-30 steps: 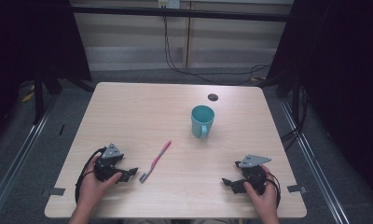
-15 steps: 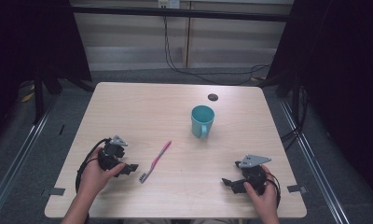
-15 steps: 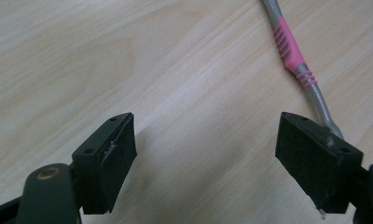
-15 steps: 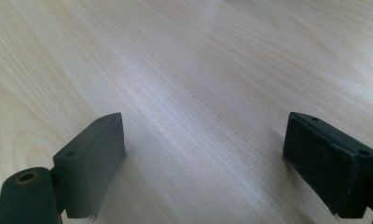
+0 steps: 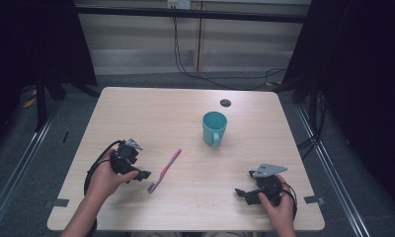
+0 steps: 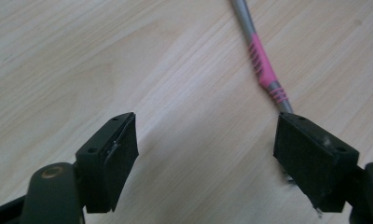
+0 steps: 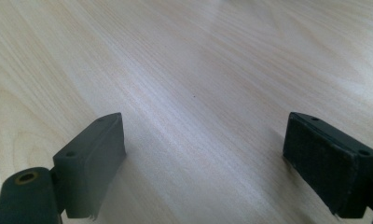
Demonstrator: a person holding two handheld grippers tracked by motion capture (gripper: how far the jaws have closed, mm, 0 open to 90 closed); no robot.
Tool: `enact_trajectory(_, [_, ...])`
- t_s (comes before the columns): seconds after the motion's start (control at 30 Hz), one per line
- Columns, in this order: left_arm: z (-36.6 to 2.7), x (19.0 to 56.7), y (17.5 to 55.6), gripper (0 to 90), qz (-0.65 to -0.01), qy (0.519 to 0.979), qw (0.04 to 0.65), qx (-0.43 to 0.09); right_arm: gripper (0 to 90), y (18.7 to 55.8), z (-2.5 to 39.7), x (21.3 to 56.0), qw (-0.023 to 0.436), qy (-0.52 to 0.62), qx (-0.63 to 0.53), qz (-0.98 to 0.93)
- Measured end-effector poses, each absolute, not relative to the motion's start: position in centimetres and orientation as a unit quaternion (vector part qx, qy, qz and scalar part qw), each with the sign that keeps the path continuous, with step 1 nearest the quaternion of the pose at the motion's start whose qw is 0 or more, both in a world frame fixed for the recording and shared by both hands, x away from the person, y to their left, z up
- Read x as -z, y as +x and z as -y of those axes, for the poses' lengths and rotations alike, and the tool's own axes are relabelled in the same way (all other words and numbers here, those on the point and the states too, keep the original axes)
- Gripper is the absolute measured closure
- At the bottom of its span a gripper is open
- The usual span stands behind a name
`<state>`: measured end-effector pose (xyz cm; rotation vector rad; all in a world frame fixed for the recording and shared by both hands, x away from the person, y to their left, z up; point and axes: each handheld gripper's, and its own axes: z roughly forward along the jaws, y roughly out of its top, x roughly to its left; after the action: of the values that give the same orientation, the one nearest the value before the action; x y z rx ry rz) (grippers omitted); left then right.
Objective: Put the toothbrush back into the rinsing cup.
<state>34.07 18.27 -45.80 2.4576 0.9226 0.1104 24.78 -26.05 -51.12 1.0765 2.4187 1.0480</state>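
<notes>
Two hand-held grippers, both spread wide

Left hand-held gripper (image 5: 145,174) sits jaws apart just beside the one pink toothbrush (image 5: 164,170), which lies flat on the one counter (image 5: 151,113). Right hand-held gripper (image 5: 243,193), also spread, rests well apart near the front edge. One teal mug (image 5: 214,128) stands mid-counter; bare wood lies between.

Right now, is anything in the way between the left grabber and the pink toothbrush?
No, nothing visible. The left gripper sits open right beside the toothbrush, with just bare table between them. The teal mug stands farther back.
</notes>
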Motion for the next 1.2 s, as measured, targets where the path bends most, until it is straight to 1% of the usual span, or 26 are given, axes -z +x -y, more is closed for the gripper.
enact_trajectory(0.13, [-17.4,45.5,34.2,26.5,-0.336,0.908,0.246,-0.032,12.3,24.8,26.0,51.1,0.146,0.374,-0.364,-0.84])
enact_trajectory(0.47, [-15.6,44.7,34.7,30.8,-0.329,0.915,0.231,-0.019,12.3,24.8,26.0,51.1,0.147,0.373,-0.364,-0.841])
enact_trajectory(0.63, [-14.8,44.9,35.0,33.0,-0.329,0.918,0.222,-0.01,12.3,24.8,26.0,51.1,0.146,0.373,-0.364,-0.841])
enact_trajectory(0.87, [-13.8,45.3,35.3,40.1,-0.327,0.921,0.214,0.002,12.3,24.8,26.0,51.1,0.146,0.373,-0.364,-0.841])
enact_trajectory(1.2, [-12.8,46.1,35.6,46.5,-0.338,0.92,0.197,0.015,12.3,24.8,26.0,51.1,0.146,0.373,-0.364,-0.841])
